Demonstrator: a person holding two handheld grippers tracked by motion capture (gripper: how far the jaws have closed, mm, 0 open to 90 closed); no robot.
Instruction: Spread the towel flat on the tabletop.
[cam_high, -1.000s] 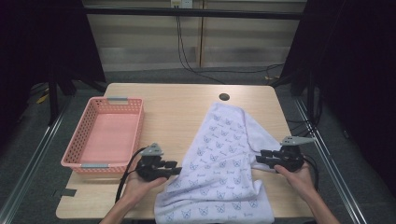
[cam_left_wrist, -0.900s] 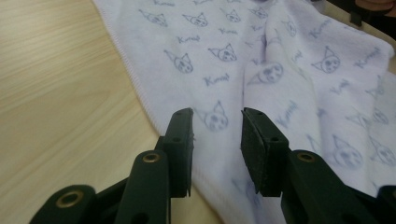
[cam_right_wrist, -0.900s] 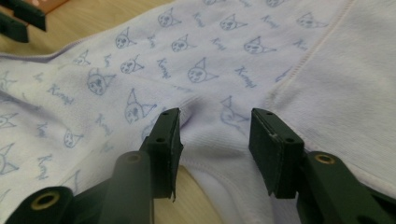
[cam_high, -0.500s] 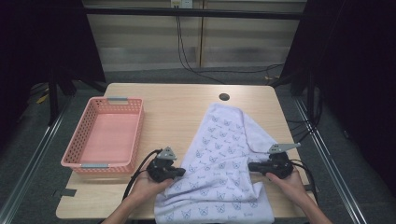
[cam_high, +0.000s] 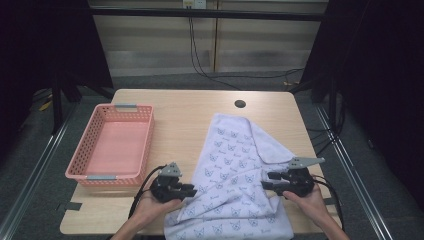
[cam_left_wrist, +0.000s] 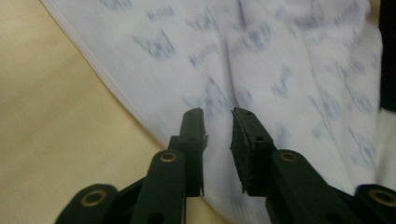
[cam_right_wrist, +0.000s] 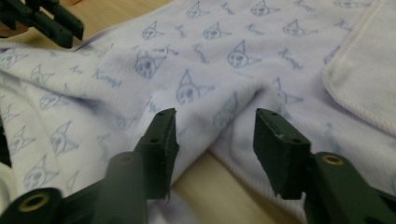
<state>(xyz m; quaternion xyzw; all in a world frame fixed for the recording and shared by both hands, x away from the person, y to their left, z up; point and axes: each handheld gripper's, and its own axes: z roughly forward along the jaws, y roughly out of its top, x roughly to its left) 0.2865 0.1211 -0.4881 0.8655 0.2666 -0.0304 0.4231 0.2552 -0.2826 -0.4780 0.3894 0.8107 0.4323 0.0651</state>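
1. I have the towel (cam_high: 235, 185) lying on the right half of the table (cam_high: 190, 107), its near end hanging over the front edge and a far right corner flap folded back on itself. It is rumpled, not yet folded into any neat shape, and the pink basket (cam_high: 112, 145) on the left stands empty; as I judge it, nearly all of the work is still ahead.

2. My left gripper (cam_high: 182, 189) sits at the towel's left edge. Its jaws have just been opening and stand a little apart, with cloth lying under them but nothing pinched.

3. My right gripper (cam_high: 270, 181) is at the right edge. Its jaws have just been opening too and now stand spread, straddling a raised ridge of towel without pressing on it.

4. The high view gives me the whole layout: basket, flap, both hands.

5. The left gripper view (cam_left_wrist: 217, 135) shows the narrow gap between the jaws and the hem running across bare wood.

6. The right gripper view (cam_right_wrist: 212, 140) shows the cloth hump between the pads, wood beneath it, and the other gripper far off.
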